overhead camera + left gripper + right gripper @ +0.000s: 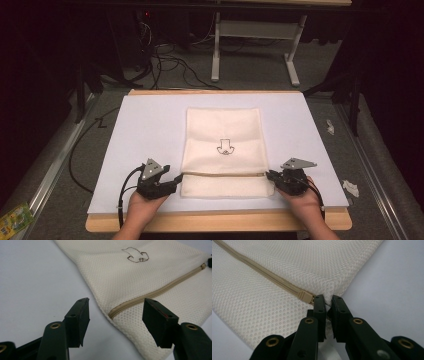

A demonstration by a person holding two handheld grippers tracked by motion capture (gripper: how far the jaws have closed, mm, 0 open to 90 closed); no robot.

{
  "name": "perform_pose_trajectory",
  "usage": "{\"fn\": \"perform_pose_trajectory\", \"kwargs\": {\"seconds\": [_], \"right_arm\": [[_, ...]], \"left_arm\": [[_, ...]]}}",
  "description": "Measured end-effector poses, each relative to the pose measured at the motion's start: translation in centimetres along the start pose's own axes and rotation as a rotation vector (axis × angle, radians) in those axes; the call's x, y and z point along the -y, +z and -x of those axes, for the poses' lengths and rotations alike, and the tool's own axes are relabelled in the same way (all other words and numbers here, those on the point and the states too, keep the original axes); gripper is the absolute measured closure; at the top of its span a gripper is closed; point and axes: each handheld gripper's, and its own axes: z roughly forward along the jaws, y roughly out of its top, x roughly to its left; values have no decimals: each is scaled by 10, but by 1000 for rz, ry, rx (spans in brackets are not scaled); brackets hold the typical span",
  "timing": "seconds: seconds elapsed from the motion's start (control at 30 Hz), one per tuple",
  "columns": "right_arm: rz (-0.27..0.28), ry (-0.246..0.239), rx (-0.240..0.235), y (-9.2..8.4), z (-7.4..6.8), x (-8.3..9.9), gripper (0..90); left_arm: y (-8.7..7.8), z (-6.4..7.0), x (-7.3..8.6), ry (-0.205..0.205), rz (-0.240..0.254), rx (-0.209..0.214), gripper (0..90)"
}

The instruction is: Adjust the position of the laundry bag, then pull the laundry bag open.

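Fingers: left gripper spread wide, right gripper clamped on 1 mesh bag w/ 1 zipper.

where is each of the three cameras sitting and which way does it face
High view: fixed above the person's side, facing forward and down on the table; both hands, the left gripper and the right gripper show at a cream mesh bag.
Left gripper view: rides the left gripper, facing the bag's zipper end between open jaws.
Right gripper view: rides the right gripper, jaws shut on the bag's edge beside the zipper pull.
All three share the bag and its zipper.
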Motion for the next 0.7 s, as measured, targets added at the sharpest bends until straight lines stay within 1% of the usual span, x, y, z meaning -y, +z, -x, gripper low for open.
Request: {"fn": "perform_pose_trajectory", "kwargs": {"seconds": [0.1, 0.13, 0.2, 0.3, 0.37, 0.4, 0.47, 0.5, 0.53, 0.57, 0.6, 0.63, 0.7], "right_arm": [[12, -6, 4, -3, -1, 0, 844], [18, -8, 3, -4, -1, 0, 844], [22, -6, -1, -5, -1, -1, 845], [35, -15, -2, -6, -1, -1, 846], [40, -15, 0, -7, -1, 0, 846], [45, -11, 0, -8, -1, 0, 846], [47, -15, 6, -9, -2, 0, 847], [48, -20, 7, -9, -2, 0, 848], [48, -25, 9, -9, -2, -1, 847], [47, -22, 11, -9, -3, -1, 848], [48, -26, 16, -10, -3, -1, 848], [53, -31, 24, -10, -3, -1, 848], [63, -16, 30, -12, -4, -1, 847]], "left_arm": [[4, 5, -2, 10, -5, 1, 387], [6, 7, -3, 9, -11, 9, 387], [9, 9, -5, -8, -10, 28, 387], [14, 17, -9, 6, -7, 41, 388], [17, 22, -11, 20, -11, 58, 392], [21, 27, -12, 36, -23, 68, 398], [26, 33, -14, 63, -35, 70, 401], [30, 37, -16, 65, -39, 90, 407], [32, 41, -18, 73, -43, 97, 414], [35, 46, -21, 87, -47, 105, 416], [39, 54, -24, 95, -38, 120, 419], [42, 59, -26, 91, -31, 135, 426], [49, 69, -30, 86, -26, 163, 430]]}}
